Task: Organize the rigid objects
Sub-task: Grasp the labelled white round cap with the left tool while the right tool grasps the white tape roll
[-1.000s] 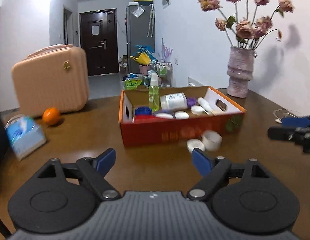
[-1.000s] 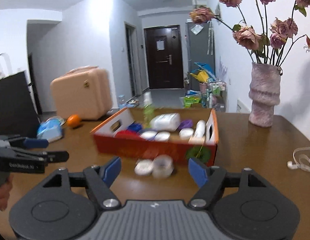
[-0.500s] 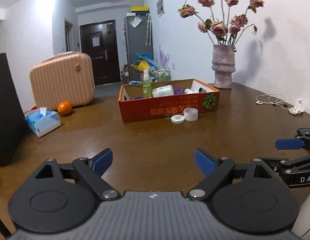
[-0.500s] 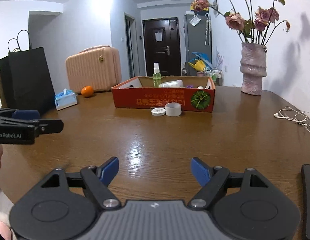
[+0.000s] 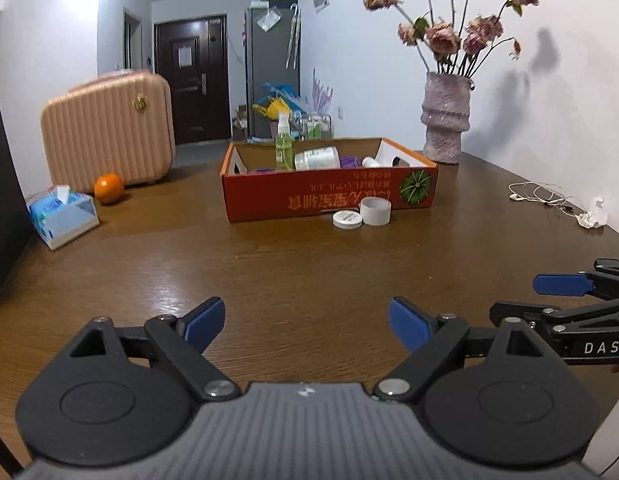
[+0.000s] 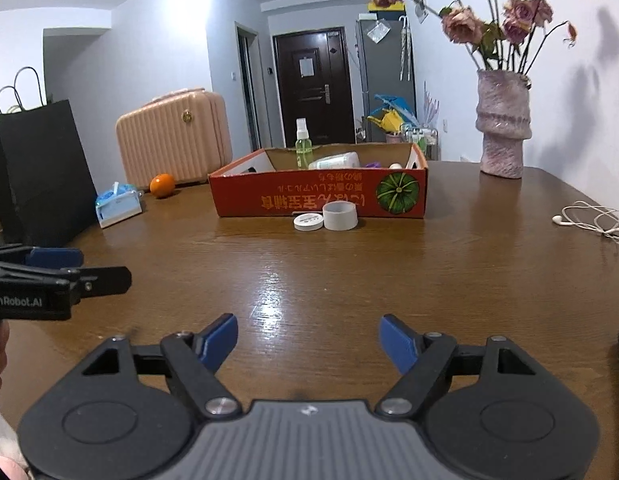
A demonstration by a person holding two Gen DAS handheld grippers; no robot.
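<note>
Left wrist: left claw (image 5: 305,322) level above table (image 5: 309,264), jaws apart.

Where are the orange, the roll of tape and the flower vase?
orange (image 5: 108,188), left wrist view, middle of the fruit.
roll of tape (image 6: 340,216), right wrist view, its outer side wall.
flower vase (image 6: 502,130), right wrist view, its body.

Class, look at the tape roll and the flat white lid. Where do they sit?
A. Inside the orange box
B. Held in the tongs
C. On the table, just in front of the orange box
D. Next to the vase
C: the tape roll and white lid rest side by side on the table against the front wall of the orange box, outside it.
</note>
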